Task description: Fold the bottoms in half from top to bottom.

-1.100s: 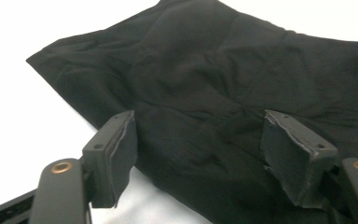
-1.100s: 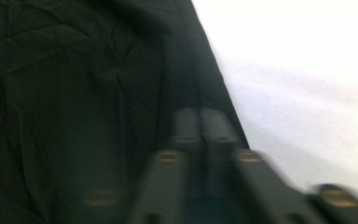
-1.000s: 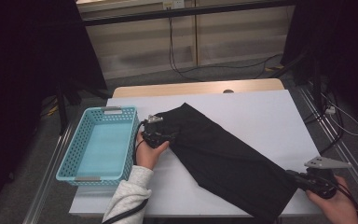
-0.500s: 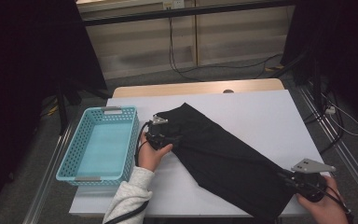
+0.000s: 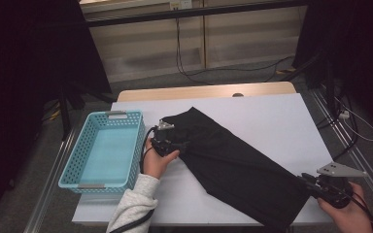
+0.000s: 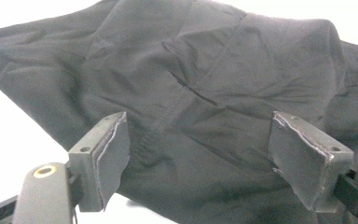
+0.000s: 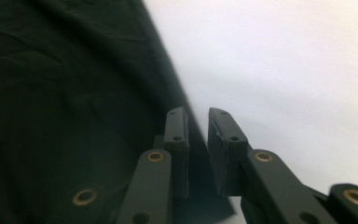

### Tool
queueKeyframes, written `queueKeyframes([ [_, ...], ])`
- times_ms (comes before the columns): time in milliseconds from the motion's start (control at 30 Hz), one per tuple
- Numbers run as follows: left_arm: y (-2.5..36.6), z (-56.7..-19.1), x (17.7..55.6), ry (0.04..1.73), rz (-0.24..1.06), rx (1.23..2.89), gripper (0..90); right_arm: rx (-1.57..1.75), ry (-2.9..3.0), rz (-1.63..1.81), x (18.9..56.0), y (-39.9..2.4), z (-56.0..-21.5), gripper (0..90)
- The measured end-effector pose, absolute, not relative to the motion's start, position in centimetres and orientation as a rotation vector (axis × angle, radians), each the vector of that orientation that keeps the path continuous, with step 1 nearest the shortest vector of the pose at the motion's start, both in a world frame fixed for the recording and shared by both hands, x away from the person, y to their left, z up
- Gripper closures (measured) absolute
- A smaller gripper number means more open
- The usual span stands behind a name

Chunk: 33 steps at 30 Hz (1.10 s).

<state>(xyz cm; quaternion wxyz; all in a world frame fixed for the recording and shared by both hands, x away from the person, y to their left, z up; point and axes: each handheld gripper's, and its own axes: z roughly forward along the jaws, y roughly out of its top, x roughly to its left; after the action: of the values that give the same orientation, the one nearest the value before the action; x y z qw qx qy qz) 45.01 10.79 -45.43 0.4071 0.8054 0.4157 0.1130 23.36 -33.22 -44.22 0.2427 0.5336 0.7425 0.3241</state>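
Observation:
A black garment [image 5: 233, 160] lies spread slantwise across the white table [image 5: 281, 121], from the middle left to the near right corner. My left gripper [image 5: 180, 145] rests at its upper left end. In the left gripper view this gripper [image 6: 200, 135] is open wide, with the seamed cloth [image 6: 191, 84] under and between its pads. My right gripper [image 5: 303, 178] sits at the garment's near right corner. Its jaws have just been opening; in the right gripper view the right gripper [image 7: 198, 114] shows a narrow gap, with the cloth's edge [image 7: 51, 93] running into it and the pads not pressing.
A light blue plastic basket [image 5: 73, 160] stands empty at the table's left edge, close to the left hand. Bare white tabletop lies beyond the garment toward the far right. Cables trail on the floor behind the table.
The right hand has shifted slightly at the garment's near corner. The left hand and the garment's upper end have stayed where they were.

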Motion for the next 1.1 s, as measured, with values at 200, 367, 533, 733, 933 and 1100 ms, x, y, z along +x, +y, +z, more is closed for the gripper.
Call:
queueKeyframes([
  [200, 11.0, -45.4, 45.0, 1.046, 0.279, 2.039, 21.2, 1.467, 2.076, 0.869, 23.8, -32.9, -45.2, 73.5],
  [367, 11.0, -45.4, 45.0, 1.042, 0.284, 2.034, 21.2, 1.476, 2.103, 0.864, 24.2, -33.3, -45.6, 87.7],
  [533, 11.1, -45.4, 45.0, 1.044, 0.287, 2.032, 21.2, 1.497, 2.078, 0.867, 24.3, -34.1, -45.3, 90.0],
  [733, 11.3, -45.3, 45.0, 1.049, 0.283, 2.025, 21.2, 1.5, 2.025, 0.89, 24.1, -34.5, -44.6, 72.5],
  [933, 11.6, -45.1, 45.0, 1.05, 0.282, 2.026, 20.7, 1.531, 2.072, 0.899, 24.8, -33.8, -45.6, 55.0],
  [1100, 11.9, -45.1, 45.1, 1.067, 0.3, 2.008, 20.1, 1.52, 2.138, 0.914, 25.1, -33.3, -45.8, 78.9],
])
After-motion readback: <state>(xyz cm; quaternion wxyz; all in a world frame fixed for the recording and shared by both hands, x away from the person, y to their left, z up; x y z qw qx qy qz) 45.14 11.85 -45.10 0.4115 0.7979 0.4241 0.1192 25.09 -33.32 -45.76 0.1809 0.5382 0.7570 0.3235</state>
